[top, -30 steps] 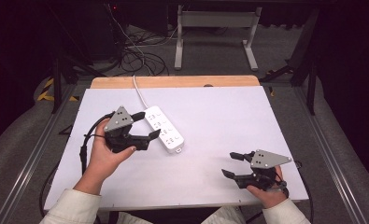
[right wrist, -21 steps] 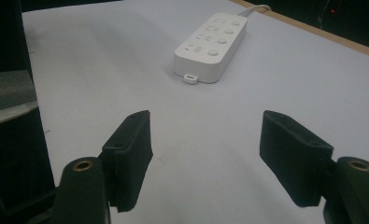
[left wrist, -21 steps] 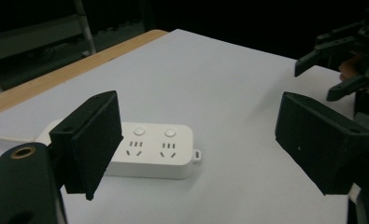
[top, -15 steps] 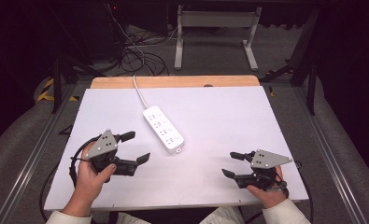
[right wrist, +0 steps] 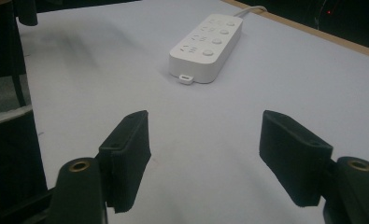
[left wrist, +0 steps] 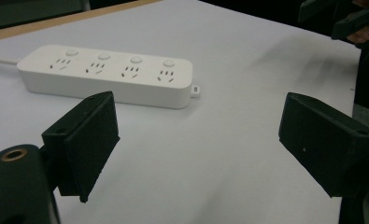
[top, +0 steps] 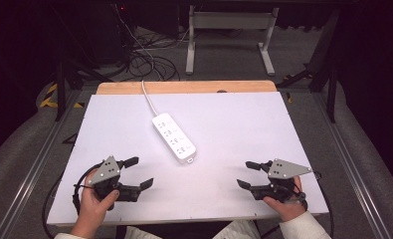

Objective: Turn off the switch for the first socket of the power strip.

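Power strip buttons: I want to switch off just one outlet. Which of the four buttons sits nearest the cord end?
The button farthest left in the left gripper view, beside where the cord enters the power strip.

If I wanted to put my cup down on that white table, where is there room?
Plenty: the far right, beyond the right gripper, and the left side between the power strip and the table edge. The near edge is busier, with the left gripper.

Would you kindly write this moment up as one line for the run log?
left gripper: open, empty, near table edge | right gripper: open, empty, near table edge | power strip: flat mid-table, untouched, nothing plugged in
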Motion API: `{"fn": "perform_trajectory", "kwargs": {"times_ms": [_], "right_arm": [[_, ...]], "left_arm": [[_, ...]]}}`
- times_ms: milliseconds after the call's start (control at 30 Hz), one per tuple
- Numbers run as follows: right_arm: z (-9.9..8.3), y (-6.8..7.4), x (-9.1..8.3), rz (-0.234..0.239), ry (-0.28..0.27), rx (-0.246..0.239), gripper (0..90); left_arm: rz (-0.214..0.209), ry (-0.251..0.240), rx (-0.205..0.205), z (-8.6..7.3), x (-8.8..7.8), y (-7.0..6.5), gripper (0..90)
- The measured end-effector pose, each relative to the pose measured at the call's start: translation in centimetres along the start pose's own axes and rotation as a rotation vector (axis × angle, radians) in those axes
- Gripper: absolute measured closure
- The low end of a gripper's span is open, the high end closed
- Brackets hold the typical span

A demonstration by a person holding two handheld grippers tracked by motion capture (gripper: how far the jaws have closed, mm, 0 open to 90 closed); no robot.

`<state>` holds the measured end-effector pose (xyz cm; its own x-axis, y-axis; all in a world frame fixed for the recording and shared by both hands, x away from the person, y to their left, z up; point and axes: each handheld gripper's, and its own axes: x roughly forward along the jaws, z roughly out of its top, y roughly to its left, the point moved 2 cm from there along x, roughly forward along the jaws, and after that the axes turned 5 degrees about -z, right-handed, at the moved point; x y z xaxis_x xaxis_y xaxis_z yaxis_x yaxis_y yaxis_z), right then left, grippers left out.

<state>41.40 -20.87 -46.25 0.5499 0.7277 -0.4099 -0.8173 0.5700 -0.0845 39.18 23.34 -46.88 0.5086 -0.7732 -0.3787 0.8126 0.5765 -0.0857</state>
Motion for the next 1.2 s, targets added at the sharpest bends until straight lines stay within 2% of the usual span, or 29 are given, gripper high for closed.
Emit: {"fn": "perform_trajectory", "kwargs": {"times_ms": [33, 100, 167, 367, 433, 567, 867, 933, 1033, 1067, 1200], "right_arm": [[-0.1, 0.0, 0.0, -0.003, -0.004, -0.002, 34.1], [-0.2, 0.0, 0.1, -0.011, 0.001, -0.018, 34.0], [-0.3, -0.1, 0.2, -0.008, 0.01, -0.009, 34.1], [-0.5, -0.3, 0.4, -0.008, 0.021, 0.0, 34.1], [-0.5, -0.3, 0.4, -0.008, 0.019, 0.001, 34.2], [-0.5, -0.4, 0.4, -0.013, 0.021, 0.0, 34.2], [-0.5, -0.3, 0.4, -0.007, 0.022, 0.0, 35.1], [-0.5, -0.3, 0.4, -0.007, 0.023, 0.003, 35.1], [-0.5, -0.3, 0.4, -0.008, 0.025, 0.0, 35.1], [-0.5, -0.3, 0.4, -0.009, 0.027, -0.001, 35.1], [-0.5, -0.3, 0.4, -0.008, 0.026, 0.0, 35.1]], "left_arm": [[0.002, 0.003, -0.001, -0.2, 0.0, 0.1, 12.4], [0.026, 0.013, 0.023, -0.6, -0.1, 0.2, 12.5], [0.034, 0.044, 0.044, -1.2, -0.1, 0.3, 12.6], [0.087, 0.099, 0.101, -2.1, 0.2, -0.1, 12.6], [0.096, 0.09, 0.099, -2.0, 0.5, -0.1, 13.4], [0.065, 0.065, 0.068, -1.7, 0.7, -0.3, 14.6], [0.04, 0.024, 0.058, -1.4, 0.1, -0.3, 13.7], [0.029, 0.014, 0.04, -1.4, 0.1, -0.2, 13.5], [0.031, 0.014, 0.041, -1.4, 0.1, -0.2, 13.1], [0.044, 0.021, 0.058, -1.4, 0.1, -0.1, 13.0], [0.048, 0.025, 0.065, -1.4, 0.1, -0.2, 12.3]]}}
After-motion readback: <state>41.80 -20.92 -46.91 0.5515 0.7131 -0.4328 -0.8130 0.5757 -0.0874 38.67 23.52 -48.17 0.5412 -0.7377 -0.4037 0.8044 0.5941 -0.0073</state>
